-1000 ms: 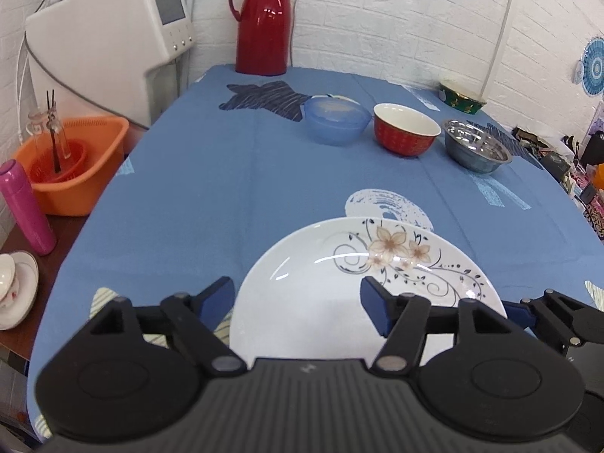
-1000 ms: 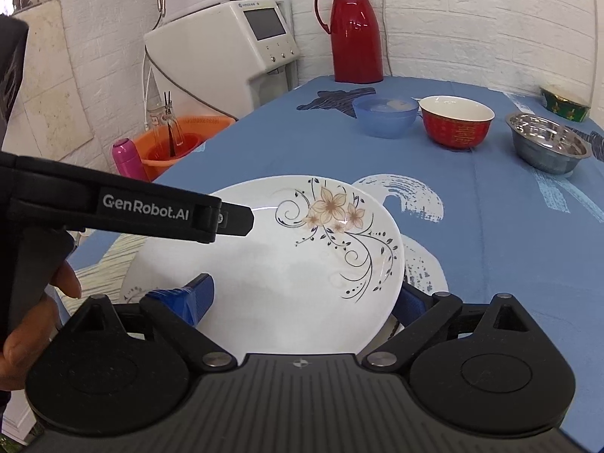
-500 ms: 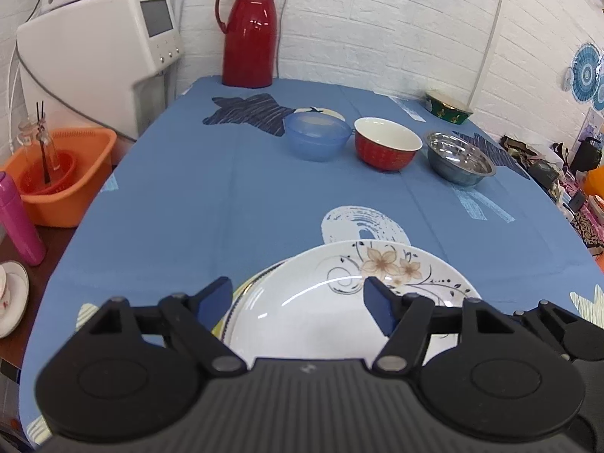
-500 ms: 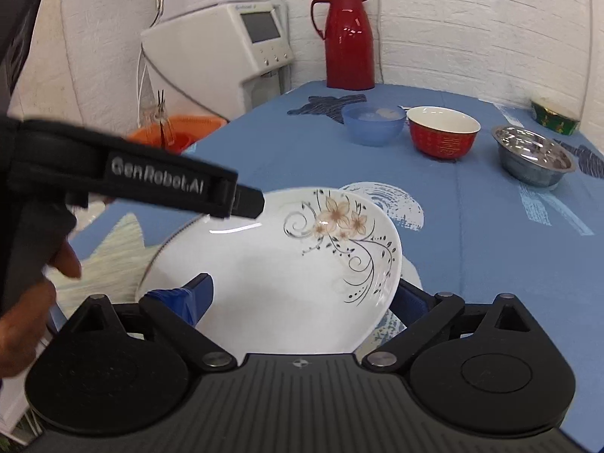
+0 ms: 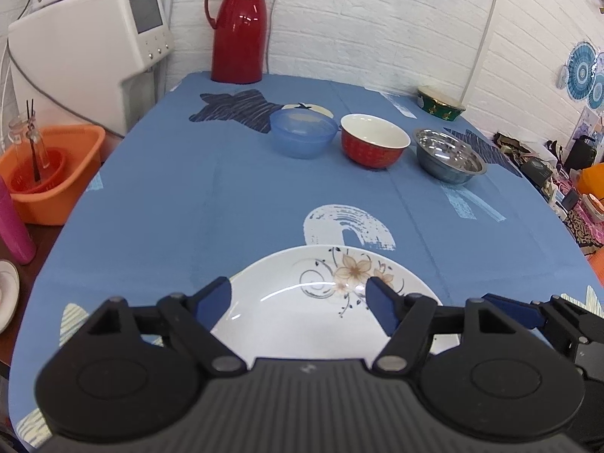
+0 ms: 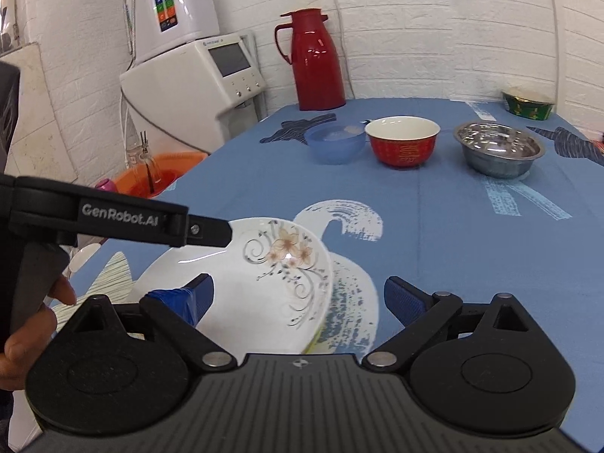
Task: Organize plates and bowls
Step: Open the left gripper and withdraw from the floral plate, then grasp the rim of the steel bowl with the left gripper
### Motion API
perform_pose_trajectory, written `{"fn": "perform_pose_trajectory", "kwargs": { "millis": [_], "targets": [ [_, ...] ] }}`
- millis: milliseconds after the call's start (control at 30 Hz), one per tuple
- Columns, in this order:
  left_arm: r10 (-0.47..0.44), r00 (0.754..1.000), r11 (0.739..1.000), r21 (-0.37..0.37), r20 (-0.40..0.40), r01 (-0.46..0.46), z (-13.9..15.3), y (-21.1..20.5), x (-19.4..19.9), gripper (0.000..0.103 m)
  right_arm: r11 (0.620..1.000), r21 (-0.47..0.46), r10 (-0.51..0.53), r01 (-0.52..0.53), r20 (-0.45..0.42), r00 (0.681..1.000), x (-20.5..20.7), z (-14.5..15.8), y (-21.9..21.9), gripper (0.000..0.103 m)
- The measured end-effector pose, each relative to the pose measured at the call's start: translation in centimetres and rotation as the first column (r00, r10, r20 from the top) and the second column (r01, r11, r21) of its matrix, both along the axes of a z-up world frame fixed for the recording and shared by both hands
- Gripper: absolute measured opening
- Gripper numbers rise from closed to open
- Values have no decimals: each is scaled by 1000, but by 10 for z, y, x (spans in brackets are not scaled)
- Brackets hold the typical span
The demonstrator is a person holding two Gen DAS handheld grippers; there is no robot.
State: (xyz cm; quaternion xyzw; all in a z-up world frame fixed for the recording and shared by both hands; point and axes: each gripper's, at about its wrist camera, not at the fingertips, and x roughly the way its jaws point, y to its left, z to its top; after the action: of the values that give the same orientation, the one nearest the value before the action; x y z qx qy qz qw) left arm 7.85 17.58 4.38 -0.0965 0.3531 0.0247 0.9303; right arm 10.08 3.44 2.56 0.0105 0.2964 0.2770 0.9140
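A white plate with a flower print (image 5: 302, 324) lies near the front edge of the blue tablecloth (image 5: 188, 196), slightly tilted, with a yellow-edged rim showing under it (image 6: 311, 343). My left gripper (image 5: 298, 300) hovers over it, open, its fingers spread across the plate. My right gripper (image 6: 300, 302) is open too; the plate (image 6: 256, 287) lies toward its left finger and clear of the right one. Further back stand a blue plastic bowl (image 5: 304, 134), a red bowl (image 5: 373, 145) and a steel bowl (image 5: 449, 154) in a row.
A green bowl (image 5: 439, 104) and a red thermos (image 5: 238, 26) stand at the far end. A white appliance (image 5: 87, 49), an orange basin (image 5: 49, 173) and a pink bottle (image 5: 11, 222) are off the table's left side. A hand (image 6: 30, 336) holds the left gripper.
Both grippers have drawn back from the plate, which now sits lower and smaller in both views. The plate no longer reaches the right gripper's right finger. The bowls have not moved.
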Motion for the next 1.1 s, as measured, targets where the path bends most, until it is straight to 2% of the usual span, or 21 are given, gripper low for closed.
{"fn": "perform_pose_trajectory", "kwargs": {
  "millis": [267,433,733,1100],
  "targets": [
    [-59,998,998,-1,-29,59,1,-31,32,71,977,71,-197,200,-51,979,27,-5,-71,85],
    [-96,994,995,8,-56,97,0,-60,62,71,957,86,-273,278,-69,960,37,-12,-106,85],
    [-182,979,981,54,-90,188,1,-113,103,71,945,87,-309,316,-86,947,66,-18,-147,85],
    [-211,968,972,73,-136,222,-4,-147,151,71,945,36,-324,325,-32,945,109,-7,-174,85]
  ]
}}
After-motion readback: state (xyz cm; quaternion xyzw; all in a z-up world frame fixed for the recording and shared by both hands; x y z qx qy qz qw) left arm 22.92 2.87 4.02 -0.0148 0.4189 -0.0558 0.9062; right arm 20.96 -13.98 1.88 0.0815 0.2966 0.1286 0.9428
